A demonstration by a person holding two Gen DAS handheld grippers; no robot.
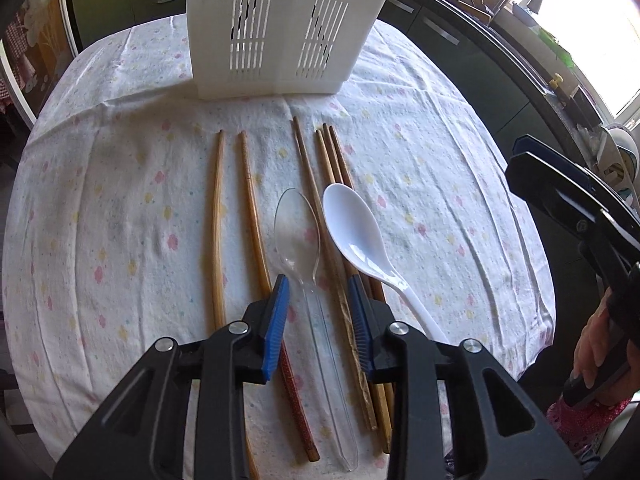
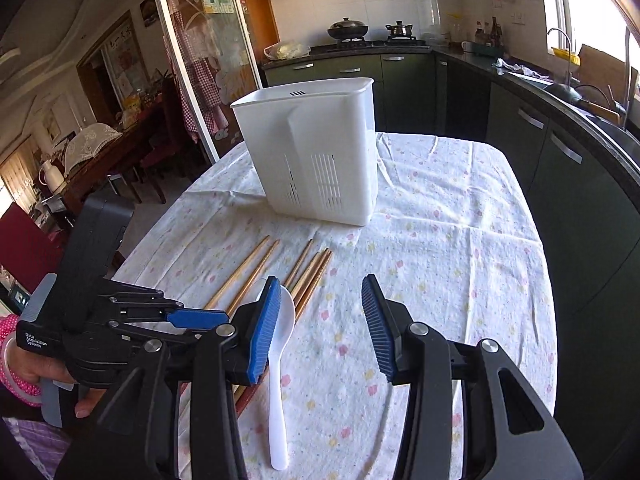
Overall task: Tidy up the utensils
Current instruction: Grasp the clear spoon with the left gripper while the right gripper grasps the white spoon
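Nothing is filed yet: your left gripper (image 1: 320, 312) straddles the clear spoon (image 1: 298, 236), pads not pressing, your right gripper (image 2: 322, 324) gapes empty, and chopsticks (image 1: 218, 224) (six) lie at six o'clock of the holder (image 1: 280, 24).

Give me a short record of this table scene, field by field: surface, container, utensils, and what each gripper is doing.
surface: floral tablecloth
container: white slotted holder, upright at the far end
utensils: wooden chopsticks, clear plastic spoon, white spoon, all flat on the cloth
left gripper: open, straddling the clear spoon's handle and a chopstick, pads not pressing
right gripper: open, empty, white spoon lying by its left finger
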